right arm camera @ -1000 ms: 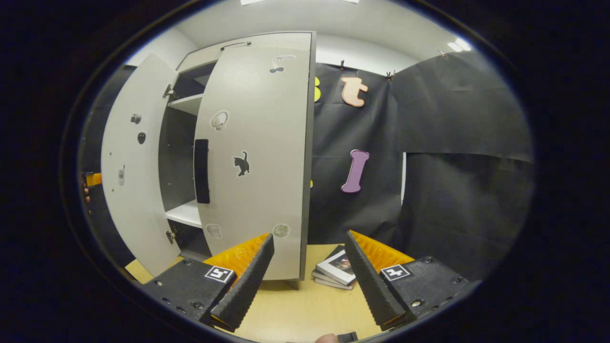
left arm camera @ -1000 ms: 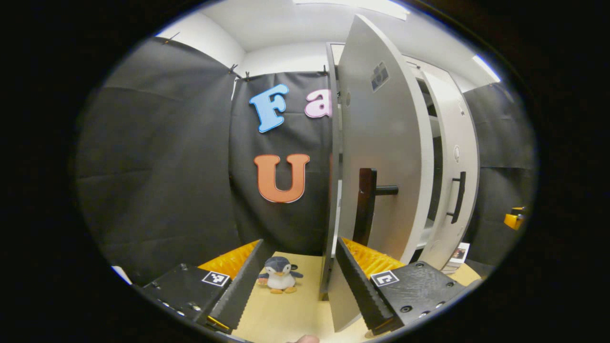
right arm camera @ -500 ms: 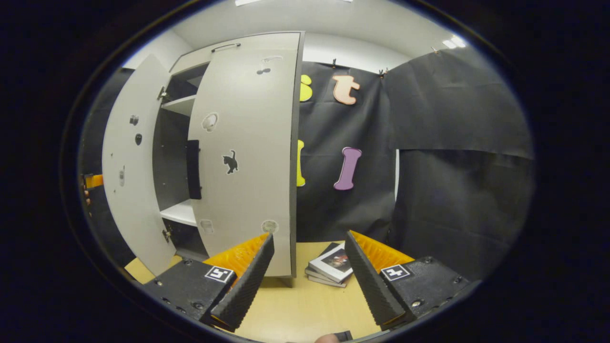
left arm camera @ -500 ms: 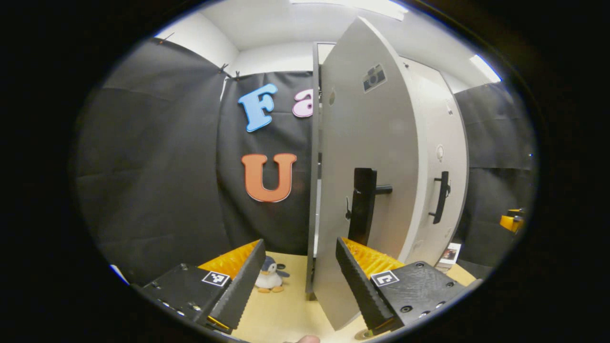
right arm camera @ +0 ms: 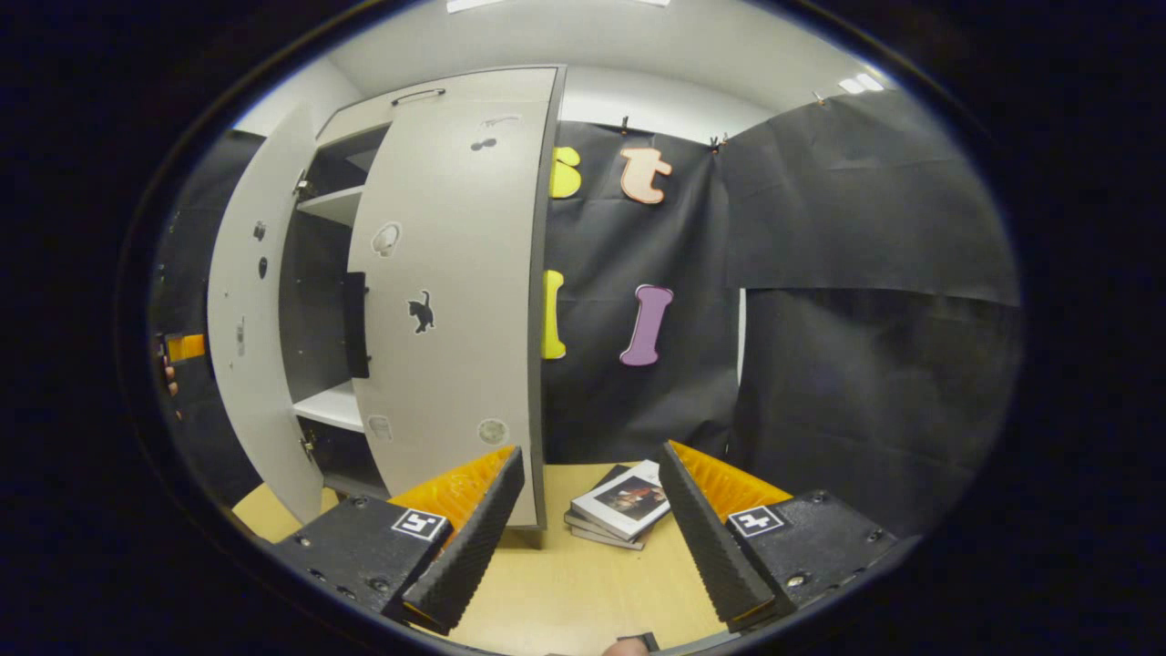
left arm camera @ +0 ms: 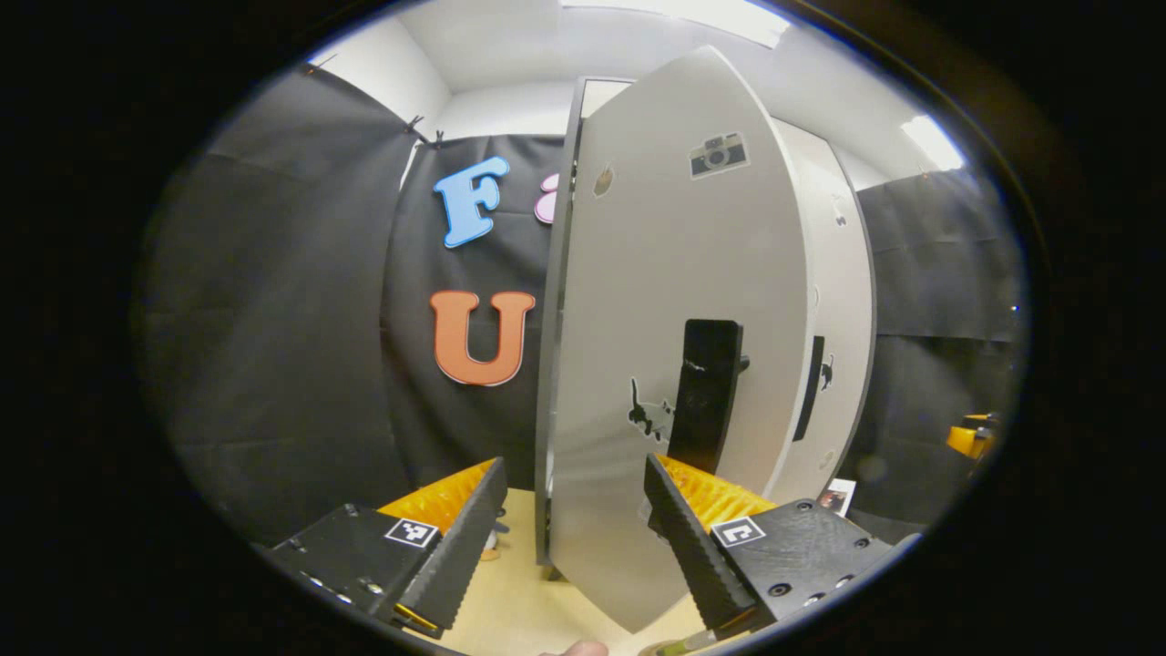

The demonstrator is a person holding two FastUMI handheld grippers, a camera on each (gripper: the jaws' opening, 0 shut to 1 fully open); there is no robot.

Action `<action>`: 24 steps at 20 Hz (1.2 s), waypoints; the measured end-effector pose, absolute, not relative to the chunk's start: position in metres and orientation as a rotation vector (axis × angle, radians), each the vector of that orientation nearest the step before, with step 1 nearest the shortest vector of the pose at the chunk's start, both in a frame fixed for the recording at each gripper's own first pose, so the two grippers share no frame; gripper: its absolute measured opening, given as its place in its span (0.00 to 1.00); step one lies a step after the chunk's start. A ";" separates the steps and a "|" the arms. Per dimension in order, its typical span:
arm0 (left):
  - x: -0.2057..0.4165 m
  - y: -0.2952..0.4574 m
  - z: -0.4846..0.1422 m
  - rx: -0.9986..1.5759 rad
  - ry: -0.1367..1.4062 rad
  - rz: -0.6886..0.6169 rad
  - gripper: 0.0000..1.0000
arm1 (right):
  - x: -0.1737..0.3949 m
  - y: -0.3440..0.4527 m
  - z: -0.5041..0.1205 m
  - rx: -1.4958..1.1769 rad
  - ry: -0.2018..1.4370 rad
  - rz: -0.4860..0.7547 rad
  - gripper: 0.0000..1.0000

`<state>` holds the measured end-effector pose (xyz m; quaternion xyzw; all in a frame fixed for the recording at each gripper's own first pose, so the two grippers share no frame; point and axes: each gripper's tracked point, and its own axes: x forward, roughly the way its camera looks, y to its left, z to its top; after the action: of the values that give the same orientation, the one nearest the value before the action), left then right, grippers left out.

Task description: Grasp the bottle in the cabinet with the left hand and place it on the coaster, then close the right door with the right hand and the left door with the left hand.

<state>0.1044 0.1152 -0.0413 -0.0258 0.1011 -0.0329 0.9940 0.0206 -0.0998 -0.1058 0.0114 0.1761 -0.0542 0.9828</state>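
In the left gripper view the cabinet's left door [left arm camera: 638, 301] stands partly closed right in front of me, its black handle [left arm camera: 706, 392] just above my right-hand finger [left arm camera: 683, 538]. My left gripper [left arm camera: 569, 474] is open and empty, with the door's lower edge between its fingers. Beyond it is the right door [left arm camera: 843, 319] with its own handle [left arm camera: 809, 387]. In the right gripper view the right door [right arm camera: 455, 301] is nearly closed, and the left door [right arm camera: 241, 319] is ajar with shelves [right arm camera: 332, 405] showing in the gap. My right gripper [right arm camera: 588, 460] is open over the table.
A stack of books [right arm camera: 615, 501] lies on the light wooden table [right arm camera: 547, 583] beside the cabinet's right side. A plush toy [left arm camera: 492, 545] peeks out behind my left gripper's left-hand finger. The other gripper [left arm camera: 970, 437] shows far off at the right.
The left door has swung further towards closed as my left gripper moved with it. The plush toy slid behind the finger. The right gripper view shifted slightly, showing more of the books.
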 end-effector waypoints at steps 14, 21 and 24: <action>0.136 0.037 -0.042 0.003 0.183 -0.204 1.00 | 0.013 -0.122 -0.100 -0.001 0.336 -0.149 0.95; 0.131 0.030 -0.028 0.035 0.166 -0.195 1.00 | 0.021 -0.111 -0.082 0.007 0.301 -0.114 0.98; 0.125 0.036 -0.011 0.049 0.127 -0.162 1.00 | 0.026 -0.100 -0.065 0.008 0.265 -0.083 0.95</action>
<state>0.1247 0.0356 -0.0112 0.0245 0.0635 -0.0807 0.9944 0.0258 -0.1005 -0.0651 0.0040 0.1321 -0.0411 0.9904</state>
